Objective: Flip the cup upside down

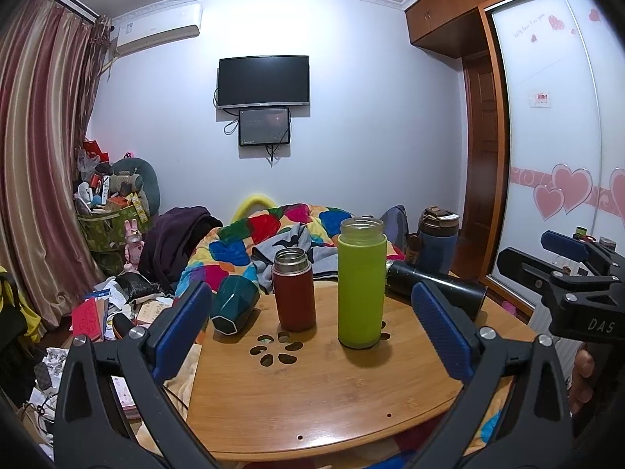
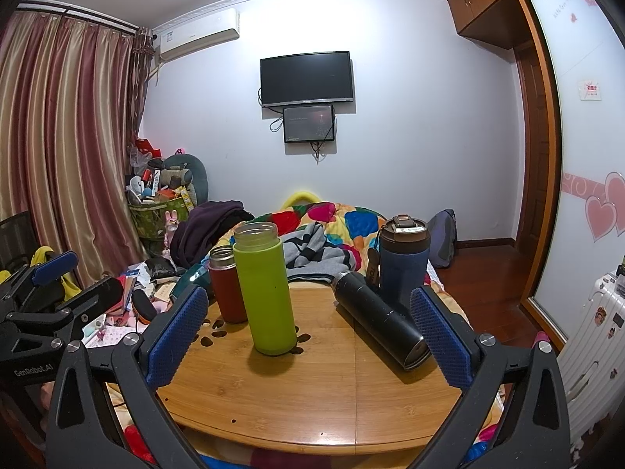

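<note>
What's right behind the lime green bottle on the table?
Behind the lime green bottle, the red flask stands upright and a dark green cup lies tipped; the bottle covers part of the flask.

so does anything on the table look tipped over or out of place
Two things lie on their sides: the dark green cup at the table's left edge and the black flask on the right. The other bottles stand upright.

Wall television (image 1: 263,81), striped curtains (image 2: 66,125), colourful quilt (image 1: 250,246).
</note>
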A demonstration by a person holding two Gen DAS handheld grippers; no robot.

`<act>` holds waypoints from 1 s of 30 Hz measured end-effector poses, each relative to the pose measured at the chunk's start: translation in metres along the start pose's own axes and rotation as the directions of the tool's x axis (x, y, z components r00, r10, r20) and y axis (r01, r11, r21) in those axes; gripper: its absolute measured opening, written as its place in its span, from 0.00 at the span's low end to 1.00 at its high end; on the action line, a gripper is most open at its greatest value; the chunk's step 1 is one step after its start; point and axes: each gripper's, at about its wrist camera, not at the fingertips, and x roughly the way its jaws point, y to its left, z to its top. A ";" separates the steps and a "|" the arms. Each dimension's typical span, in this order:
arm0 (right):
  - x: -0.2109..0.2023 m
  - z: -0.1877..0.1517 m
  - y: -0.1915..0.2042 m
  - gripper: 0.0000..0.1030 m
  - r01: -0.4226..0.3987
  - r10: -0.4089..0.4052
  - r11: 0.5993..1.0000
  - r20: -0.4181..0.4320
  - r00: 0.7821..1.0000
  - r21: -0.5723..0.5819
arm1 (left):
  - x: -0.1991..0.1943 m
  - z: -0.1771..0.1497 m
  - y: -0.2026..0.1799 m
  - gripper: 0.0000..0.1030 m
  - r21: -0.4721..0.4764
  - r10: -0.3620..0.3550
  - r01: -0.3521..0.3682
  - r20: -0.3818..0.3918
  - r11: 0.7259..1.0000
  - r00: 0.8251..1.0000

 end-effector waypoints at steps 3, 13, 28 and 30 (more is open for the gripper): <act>0.000 0.000 0.000 1.00 0.001 -0.001 1.000 0.000 1.000 -0.001 | 0.000 0.000 0.001 1.00 0.000 0.005 -0.005 0.002 1.000 1.000; 0.000 0.001 0.001 1.00 -0.001 0.001 1.000 0.001 1.000 -0.003 | -0.002 0.001 0.005 1.00 -0.011 0.006 -0.006 0.001 1.000 1.000; 0.001 0.001 0.002 1.00 -0.001 0.001 1.000 -0.001 1.000 -0.003 | 0.000 0.000 0.005 1.00 -0.013 0.000 0.000 -0.001 1.000 1.000; 0.001 0.001 0.002 1.00 -0.001 0.001 1.000 -0.001 1.000 -0.004 | 0.001 0.000 0.005 1.00 -0.012 0.000 0.000 -0.002 1.000 1.000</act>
